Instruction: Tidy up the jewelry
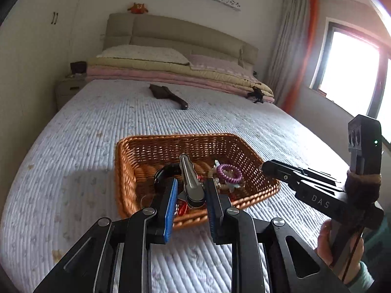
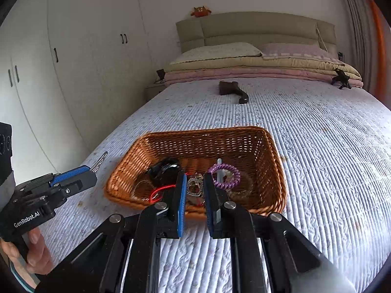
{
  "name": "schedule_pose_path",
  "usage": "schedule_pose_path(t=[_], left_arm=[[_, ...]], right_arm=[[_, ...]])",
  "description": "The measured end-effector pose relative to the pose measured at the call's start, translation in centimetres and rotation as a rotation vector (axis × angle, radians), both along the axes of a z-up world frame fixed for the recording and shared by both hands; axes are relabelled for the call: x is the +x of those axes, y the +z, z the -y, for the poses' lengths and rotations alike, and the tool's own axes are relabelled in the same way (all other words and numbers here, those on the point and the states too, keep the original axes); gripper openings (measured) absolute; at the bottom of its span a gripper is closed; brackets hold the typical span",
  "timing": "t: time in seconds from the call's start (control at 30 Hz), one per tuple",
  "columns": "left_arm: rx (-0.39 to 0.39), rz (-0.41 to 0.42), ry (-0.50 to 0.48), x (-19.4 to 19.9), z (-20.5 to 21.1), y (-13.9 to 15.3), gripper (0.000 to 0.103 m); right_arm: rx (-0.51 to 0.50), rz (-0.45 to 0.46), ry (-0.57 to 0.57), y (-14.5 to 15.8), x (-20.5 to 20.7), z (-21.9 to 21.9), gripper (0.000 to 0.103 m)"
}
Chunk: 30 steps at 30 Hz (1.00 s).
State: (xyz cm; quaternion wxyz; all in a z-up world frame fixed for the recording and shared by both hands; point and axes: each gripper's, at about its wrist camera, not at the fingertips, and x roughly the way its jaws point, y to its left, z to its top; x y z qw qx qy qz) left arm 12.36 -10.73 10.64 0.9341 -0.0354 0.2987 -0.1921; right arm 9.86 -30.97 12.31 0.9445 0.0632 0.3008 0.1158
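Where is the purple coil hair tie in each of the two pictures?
Left wrist: purple hair tie, right of centre, in the basket's near right part.
Right wrist: purple hair tie, just right of centre, beside the right tongs' right finger.
Shared landmark: the basket.

Quilted bed (image 1: 122, 122) (padded headboard (image 1: 171, 31)), bright window (image 1: 352, 73).

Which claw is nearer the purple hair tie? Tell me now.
Right. The right claw hovers at the rim of the basket, close beside the purple hair tie; the left claw, gripping a silver clip, is outside it on the far side.
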Motion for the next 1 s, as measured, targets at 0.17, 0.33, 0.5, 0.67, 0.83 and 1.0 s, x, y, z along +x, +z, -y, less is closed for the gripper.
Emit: schedule_pose_path(t=[0.17, 0.33, 0.5, 0.67, 0.83, 1.0], left_arm=[[-0.057, -0.096, -0.07, 6.7, 1.9, -1.9, 0.023], [0.01, -0.146, -0.088, 10.2, 5.3, -4.2, 0.023], [0.038, -0.159, -0.087, 10.9, 6.5, -5.7, 0.023], [-0.018, -0.159, -0.093, 10.5, 6.0, -5.0, 0.028], [-0.058, -0.13, -0.087, 9.4, 5.0, -3.8, 0.043], [-0.091, -0.079, -0.059, 6.2, 3.7, -1.9, 0.043]], right_arm=[[0.055, -0.128, -0.028, -2.6, 7.4, 1.1, 0.016], [0.094, -0.212, -0.06, -5.4, 10.6, 2.2, 0.016], [0.024, -0.202, -0.066, -5.8, 10.3, 1.6, 0.016], [0.033, -0.181, -0.069, -5.2, 9.7, 1.7, 0.019], [0.049, -0.14, -0.068, -4.0, 8.4, 2.1, 0.03], [-0.006, -0.067, -0.071, -2.2, 5.1, 1.4, 0.03]])
